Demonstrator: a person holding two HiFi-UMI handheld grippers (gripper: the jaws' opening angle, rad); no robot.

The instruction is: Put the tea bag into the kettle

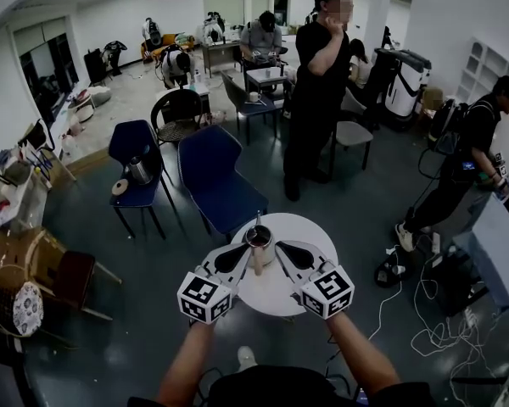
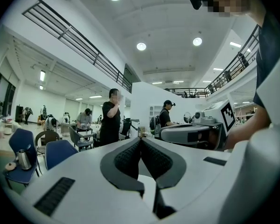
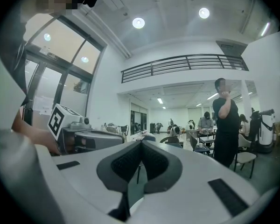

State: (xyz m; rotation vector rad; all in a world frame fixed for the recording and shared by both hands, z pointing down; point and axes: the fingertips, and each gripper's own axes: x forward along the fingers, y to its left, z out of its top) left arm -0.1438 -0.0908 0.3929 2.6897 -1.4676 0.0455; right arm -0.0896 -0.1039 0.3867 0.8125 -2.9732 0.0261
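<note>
Our left gripper (image 1: 242, 252) and right gripper (image 1: 282, 250) hover with jaws pressed together, holding nothing. The kettle (image 1: 258, 236) stands between their tips on the table (image 1: 310, 227). We cannot spot the tea bag, so a blind reach could tip the kettle.

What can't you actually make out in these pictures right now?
Tea bag: not visible in any view.
Inside of the kettle: head view, too small and dark to tell the contents.
Kettle in the gripper views: absent; the left gripper and right gripper aim elsewhere.

Kettle (image 1: 259, 237) on round white table (image 1: 303, 225)
</note>
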